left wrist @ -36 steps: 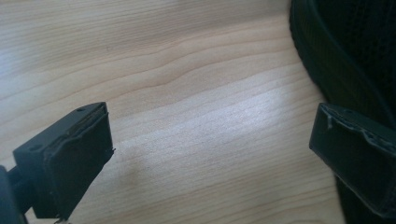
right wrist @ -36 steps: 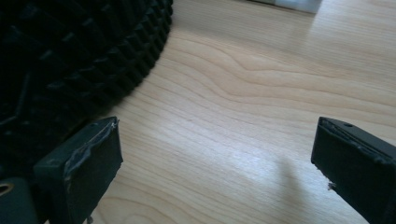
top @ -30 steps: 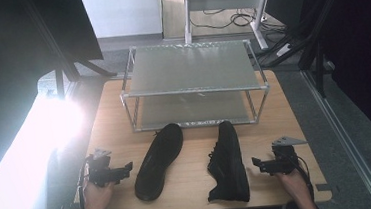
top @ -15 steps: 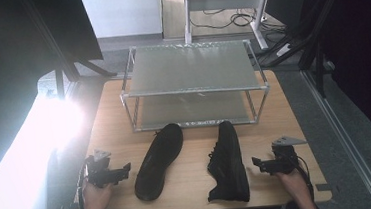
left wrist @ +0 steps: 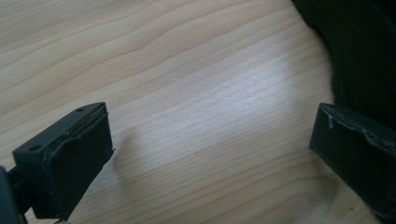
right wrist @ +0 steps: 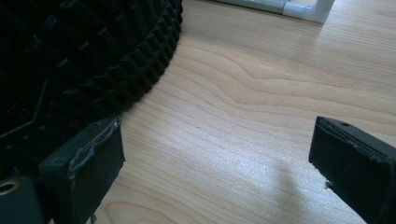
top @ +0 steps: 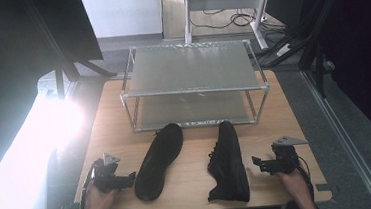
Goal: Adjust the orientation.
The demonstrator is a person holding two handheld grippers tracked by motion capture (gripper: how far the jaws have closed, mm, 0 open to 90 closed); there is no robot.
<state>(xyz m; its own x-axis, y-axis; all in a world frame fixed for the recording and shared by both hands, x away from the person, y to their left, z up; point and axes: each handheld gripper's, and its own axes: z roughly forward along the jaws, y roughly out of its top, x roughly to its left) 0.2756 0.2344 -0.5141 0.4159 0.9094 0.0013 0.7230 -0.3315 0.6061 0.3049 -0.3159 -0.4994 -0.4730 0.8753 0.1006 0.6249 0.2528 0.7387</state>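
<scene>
Two black shoes lie on the wooden table (top: 109, 115) in front of a two-tier metal shoe rack (top: 191, 79). The left shoe (top: 160, 159) lies slanted, toe toward the rack. The right shoe (top: 226, 161) rests on its side, its treaded sole (right wrist: 70, 60) turned toward my right gripper (top: 256, 164). That gripper (right wrist: 219, 168) is open just right of the shoe, nothing between its jaws. My left gripper (top: 128, 179) is open beside the left shoe (left wrist: 359, 60), over bare wood (left wrist: 210, 154).
The rack's white corner foot (right wrist: 299, 7) stands just beyond the right shoe. Strong glare falls on the floor (top: 27, 162) left of the table. Dark stands and cables (top: 289, 41) surround the far side.
</scene>
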